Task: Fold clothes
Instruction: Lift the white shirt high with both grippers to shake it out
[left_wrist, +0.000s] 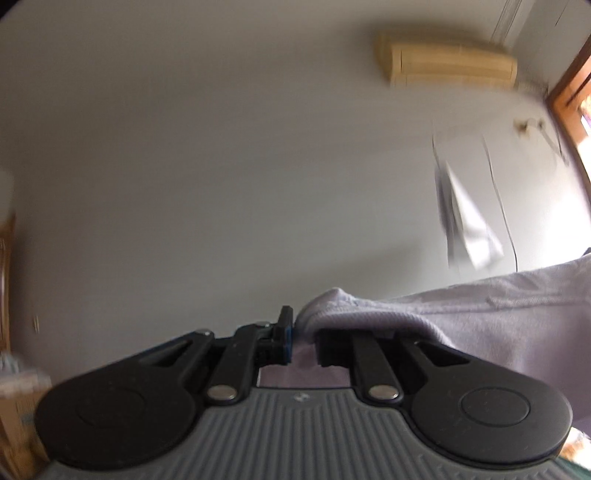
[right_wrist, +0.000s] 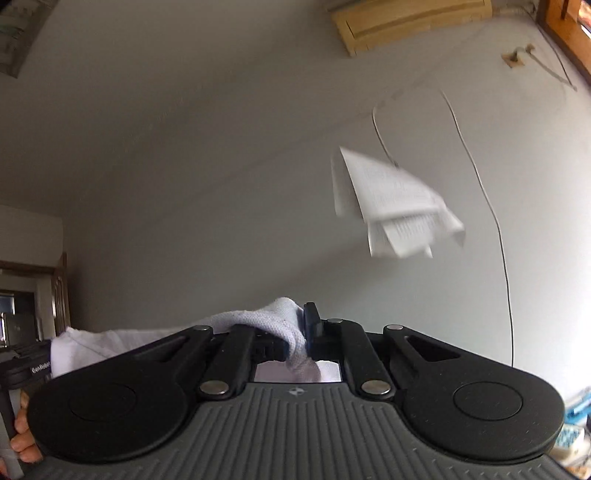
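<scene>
Both grippers are raised and face a grey wall. My left gripper (left_wrist: 300, 332) is shut on a pale lilac knitted garment (left_wrist: 480, 314), whose edge bunches between the jaws and stretches off to the right. My right gripper (right_wrist: 301, 334) is shut on the same garment (right_wrist: 110, 345), which stretches off to the left toward the other gripper's handle (right_wrist: 22, 365). The rest of the garment hangs below, out of view.
A beige air conditioner (left_wrist: 447, 61) is mounted high on the wall. White papers (right_wrist: 395, 206) hang on the wall beside a thin cable (right_wrist: 495, 221). A wooden window frame (left_wrist: 569, 92) is at the right, a dark doorway (right_wrist: 22, 306) at the left.
</scene>
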